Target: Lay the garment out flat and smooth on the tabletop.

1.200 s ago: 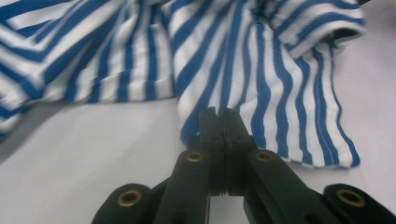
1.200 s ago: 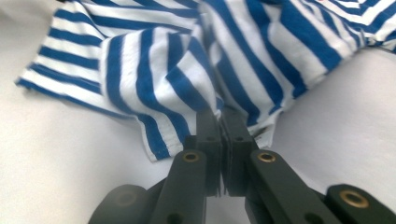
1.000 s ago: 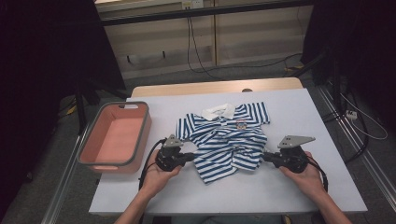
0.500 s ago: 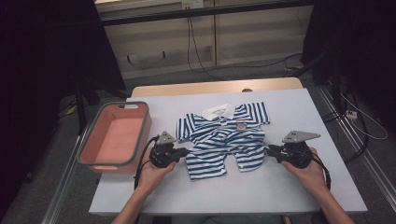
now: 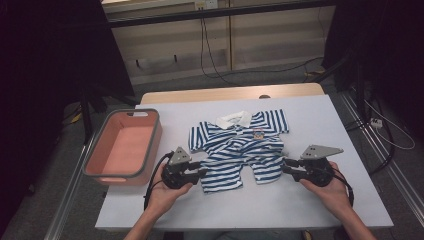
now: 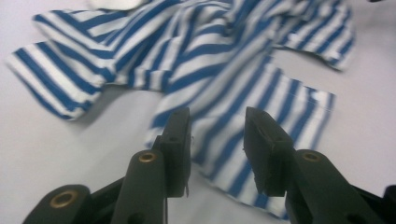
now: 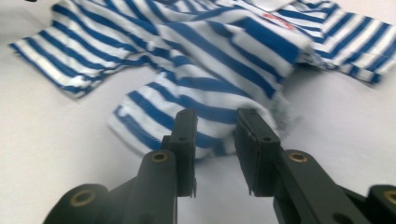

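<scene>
Left gripper [image 5: 201,171] held low at the lower left hem of the striped shirt [image 5: 239,147], jaws parted with nothing between them, hem lying just past the tips in the left gripper view [image 6: 217,140]. Right gripper [image 5: 285,167] mirrored at the shirt's lower right hem, jaws likewise parted and holding nothing, tips just short of the bunched cloth [image 7: 215,140]. Both cradled in the person's hands, left hand [image 5: 165,192] and right hand [image 5: 330,187] coming in from the near edge. Shirt spread face up, rumpled, in the middle of the white tabletop [image 5: 280,210], white collar toward the far side, sleeves out to either side. Pink tray [image 5: 150,150] with a grey rim at the tabletop's left edge, close beside the left gripper. Bare surface between each gripper and the hem, nothing blocking. Cables [image 5: 210,50] on the floor beyond the far edge.
</scene>
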